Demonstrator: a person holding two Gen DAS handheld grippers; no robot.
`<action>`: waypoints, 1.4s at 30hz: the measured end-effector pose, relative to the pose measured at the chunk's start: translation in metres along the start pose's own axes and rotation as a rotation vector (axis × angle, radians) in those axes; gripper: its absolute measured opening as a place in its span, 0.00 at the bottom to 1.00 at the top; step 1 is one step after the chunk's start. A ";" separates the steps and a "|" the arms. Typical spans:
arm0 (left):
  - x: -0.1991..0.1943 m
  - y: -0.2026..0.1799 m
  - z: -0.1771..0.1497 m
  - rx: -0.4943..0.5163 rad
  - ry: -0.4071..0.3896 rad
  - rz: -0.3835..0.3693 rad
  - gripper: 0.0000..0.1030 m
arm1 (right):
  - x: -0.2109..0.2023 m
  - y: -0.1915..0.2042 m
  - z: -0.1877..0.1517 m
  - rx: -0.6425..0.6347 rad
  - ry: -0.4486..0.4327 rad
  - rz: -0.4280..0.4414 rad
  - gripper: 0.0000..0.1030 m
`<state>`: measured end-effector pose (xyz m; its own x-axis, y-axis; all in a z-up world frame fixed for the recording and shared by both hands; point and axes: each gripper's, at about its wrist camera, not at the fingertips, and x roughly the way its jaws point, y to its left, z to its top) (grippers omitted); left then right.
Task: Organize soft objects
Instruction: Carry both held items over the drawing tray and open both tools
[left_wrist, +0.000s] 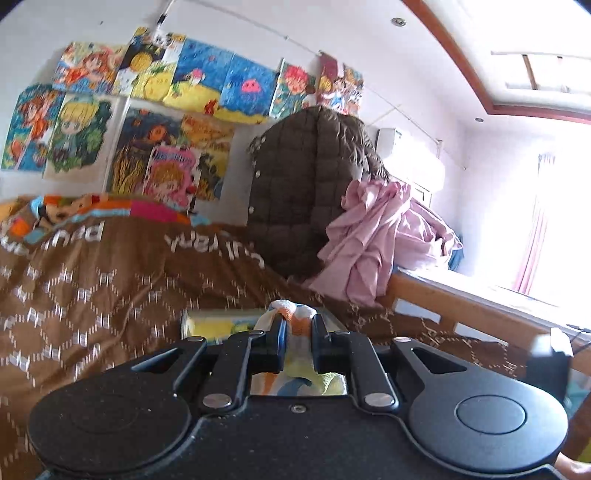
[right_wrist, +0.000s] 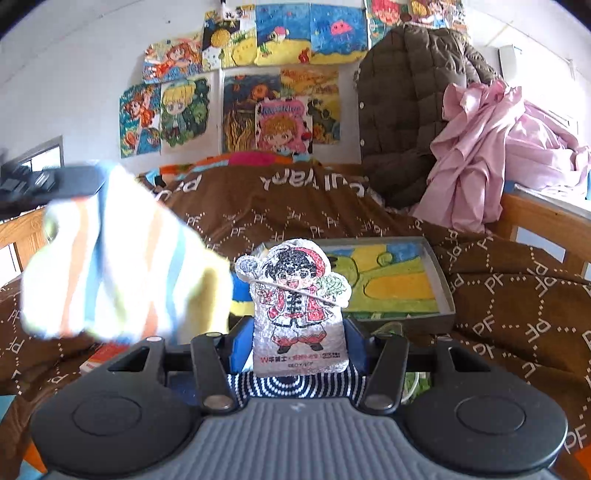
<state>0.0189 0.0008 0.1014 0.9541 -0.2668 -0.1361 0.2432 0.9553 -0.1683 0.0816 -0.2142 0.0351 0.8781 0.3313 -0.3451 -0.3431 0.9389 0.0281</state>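
Left hand-held gripper (left_wrist: 298, 338) was clamped on a striped cloth (left_wrist: 295, 314), white/orange/blue/yellow, bunched between its fingers (left_wrist: 275, 341). In the right wrist view the same cloth (right_wrist: 118, 254) hung blurred at upper left, above the bed (right_wrist: 498, 295), held up by the left hand-held gripper (right_wrist: 55, 184) and not touching the bedspread below.

Right hand-held gripper (right_wrist: 295, 343) was closed on a flat cutout figure (right_wrist: 295, 295): cartoon character in a red hat and red jacket, standing upright between the blue pads (right_wrist: 240, 347). A dark striped knit item (right_wrist: 295, 386) lay under it, close to the gripper body.

Just behind the figure, a shallow grey tray (right_wrist: 443, 284) sat on the brown patterned bedspread, with a yellow/green/blue drawing lying flat in it. Left wrist view showed only a slice of that tray (left_wrist: 218, 323), just beyond the fingers.

At the far end of the bed: a brown quilted coat (right_wrist: 406, 103) upright against the wall, pink fabric (right_wrist: 491, 147) heaped beside it on the right, touching it. Colourful drawings (right_wrist: 258, 92) covered the wall behind.
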 end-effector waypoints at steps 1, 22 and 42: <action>0.005 0.002 0.005 0.003 -0.011 -0.001 0.14 | 0.001 -0.001 0.000 0.005 -0.009 0.001 0.55; 0.220 0.120 -0.004 -0.133 0.044 0.022 0.14 | 0.201 -0.039 0.061 0.253 0.058 -0.040 0.56; 0.288 0.163 -0.070 -0.183 0.417 0.133 0.31 | 0.259 -0.014 0.036 0.165 0.287 -0.090 0.63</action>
<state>0.3210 0.0711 -0.0335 0.8142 -0.2083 -0.5419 0.0536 0.9564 -0.2871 0.3260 -0.1379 -0.0207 0.7645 0.2286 -0.6027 -0.1896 0.9734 0.1288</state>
